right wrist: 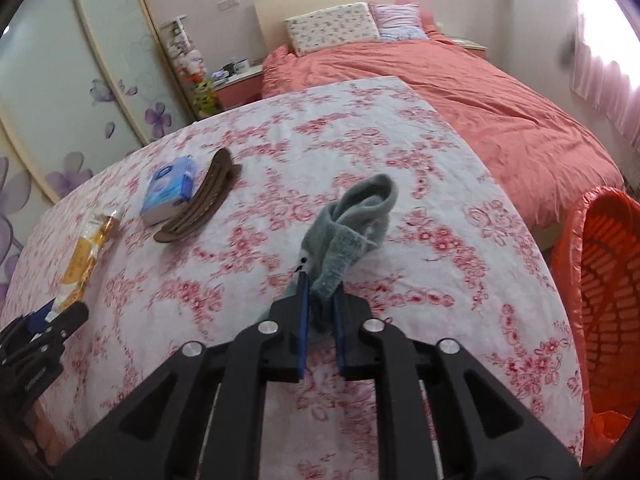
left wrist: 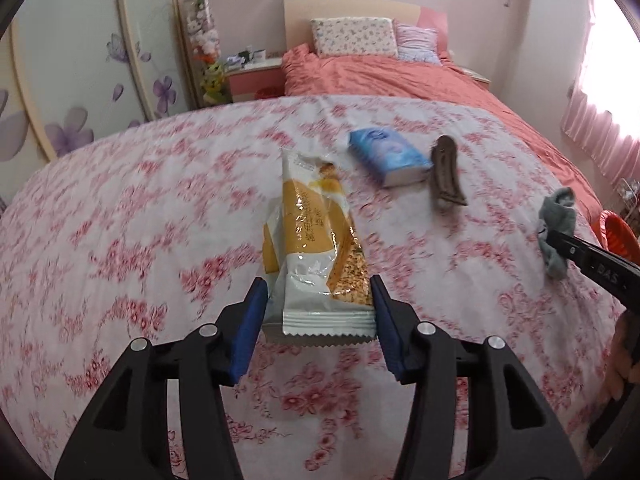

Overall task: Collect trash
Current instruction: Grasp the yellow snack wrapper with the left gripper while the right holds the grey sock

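Yellow-and-white plastic snack wrapper (left wrist: 316, 248) sits between the blue-padded fingers (left wrist: 250, 332) of the left gripper (left wrist: 320, 320), its crimped end level with the pads, which touch its 2 sides above a tabletop (left wrist: 120, 220) covered in a pink floral cloth. The right gripper (right wrist: 320, 320) has its fingers (right wrist: 303, 320) drawn narrow and clamped on a grey sock (right wrist: 352, 224), whose bundled body rises ahead of the tips. Farther back on the cloth lie a blue tissue pack (left wrist: 386, 156) and, just beside it, a brown hair clip (left wrist: 446, 176); in the right wrist view the 2 appear to touch. An orange mesh basket (right wrist: 604, 292) with an orange liner stands off the right edge of the tabletop. Beyond is a bed (left wrist: 420, 76) with a coral duvet and 2 pillows.
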